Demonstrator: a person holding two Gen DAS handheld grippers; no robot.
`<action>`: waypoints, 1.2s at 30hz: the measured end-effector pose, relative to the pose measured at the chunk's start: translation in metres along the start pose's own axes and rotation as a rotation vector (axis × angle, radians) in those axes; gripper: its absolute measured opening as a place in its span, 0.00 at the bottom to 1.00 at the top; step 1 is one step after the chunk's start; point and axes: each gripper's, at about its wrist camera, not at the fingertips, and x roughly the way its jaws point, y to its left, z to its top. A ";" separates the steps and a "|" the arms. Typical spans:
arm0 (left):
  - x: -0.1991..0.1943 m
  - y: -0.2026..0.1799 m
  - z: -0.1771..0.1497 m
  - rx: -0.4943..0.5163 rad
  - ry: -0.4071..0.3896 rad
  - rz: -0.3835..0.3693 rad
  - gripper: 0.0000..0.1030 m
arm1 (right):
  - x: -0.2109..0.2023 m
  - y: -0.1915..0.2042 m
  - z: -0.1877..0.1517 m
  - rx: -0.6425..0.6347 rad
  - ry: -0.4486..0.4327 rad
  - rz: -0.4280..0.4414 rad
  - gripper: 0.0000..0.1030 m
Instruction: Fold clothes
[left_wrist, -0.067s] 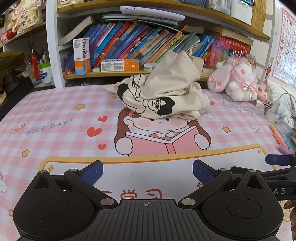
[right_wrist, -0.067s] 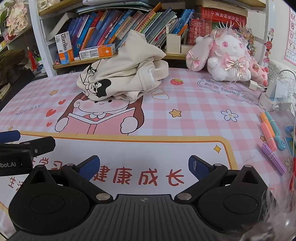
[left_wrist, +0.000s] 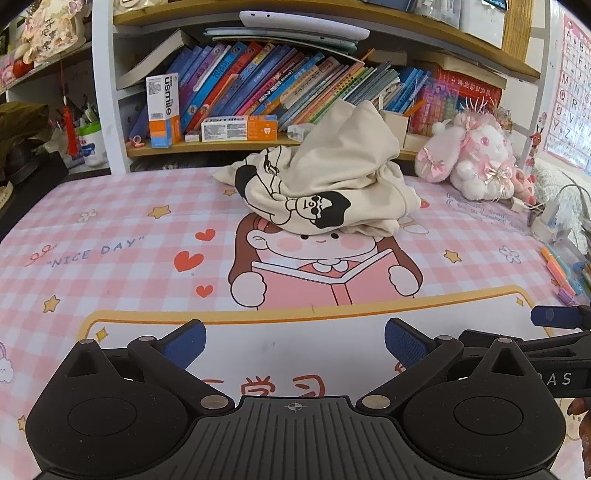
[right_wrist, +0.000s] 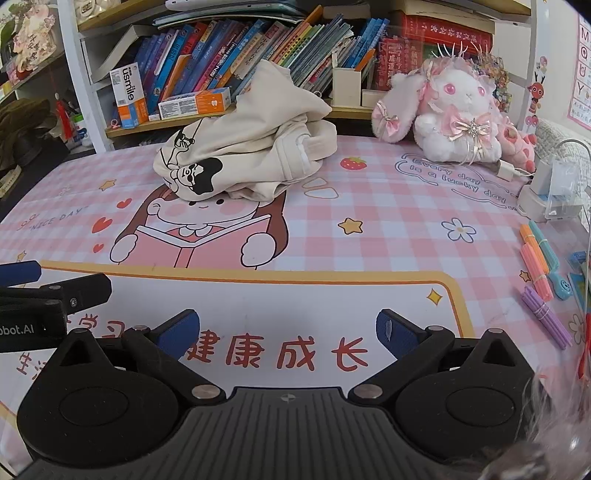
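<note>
**Both grippers open over mat, garment bunched at back, untouched**

Left gripper (left_wrist: 294, 341): jaws spread wide, nothing between the blue pads (left_wrist: 404, 341), only the desk mat (left_wrist: 110, 236) showing in the gap. Angled down toward the near, white part of the mat with red characters. Right gripper (right_wrist: 287, 330): same, jaws wide apart, empty, over the white panel. The two tools sit side by side; each one's finger pokes into the edge of the other's view.

Cream garment (left_wrist: 332, 184) with black cartoon print lies in a crumpled heap toward the back centre of the mat, on top of the head of the printed girl reading a book (left_wrist: 325, 273). Well apart from both grippers, touching neither. Its peak stands up in front of the bookshelf (left_wrist: 207, 146). In the right view the heap (right_wrist: 251, 147) sits left of centre, a ribbed edge facing right.

Other stuff: pink-and-white plush rabbit (right_wrist: 454, 114) at back right on the mat, near the garment but apart. Bundles of coloured sticks (right_wrist: 535, 254) along the right edge. Row of leaning books (left_wrist: 266, 88) and orange-white toothpaste boxes (left_wrist: 240, 127) on the shelf behind.
</note>
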 end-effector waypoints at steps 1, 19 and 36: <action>0.000 0.000 0.000 -0.001 0.002 0.000 1.00 | 0.000 0.000 0.000 -0.001 0.000 0.000 1.00; 0.003 0.002 -0.006 -0.005 0.009 0.004 1.00 | -0.001 0.004 -0.001 -0.006 -0.001 -0.003 1.00; 0.005 0.003 -0.005 -0.002 0.014 0.005 1.00 | 0.001 0.006 -0.001 -0.005 0.008 -0.007 1.00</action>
